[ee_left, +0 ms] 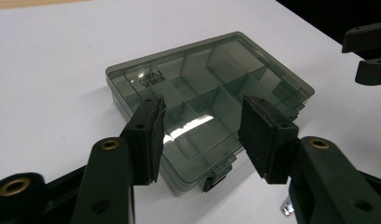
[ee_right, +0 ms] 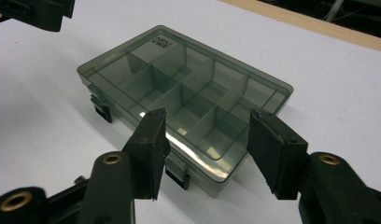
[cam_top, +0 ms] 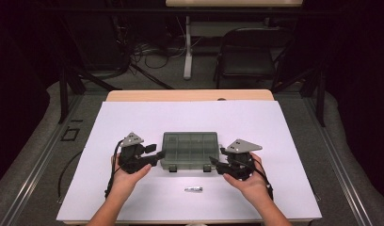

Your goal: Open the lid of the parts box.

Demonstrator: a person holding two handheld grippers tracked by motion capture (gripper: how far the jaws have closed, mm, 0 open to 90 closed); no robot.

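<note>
The compartment box (cam_top: 190, 149) lies shut in the middle of the white table (cam_top: 133, 117), smoky clear lid down, its long axis running left to right across my view. Its two dark latches (cam_top: 206, 168) sit on the near long edge, facing me.

I hold the left gripper (cam_top: 158, 154) at the box's left near corner and the right gripper (cam_top: 213, 162) at its right near corner; both look about equally near, each tip at or just short of the box's end wall. In the left gripper view the jaws stand wide apart with the box (ee_left: 202, 107) ahead between them, nothing pinched. The right gripper view reads the same: jaws spread, box (ee_right: 179, 98) just beyond, one latch (ee_right: 178, 177) close below.

A small metal part (cam_top: 193, 189) lies nearer me, apart from the box.

Judgement: the next move turns on the latches, so each gripper must come in from the near edge.
</note>
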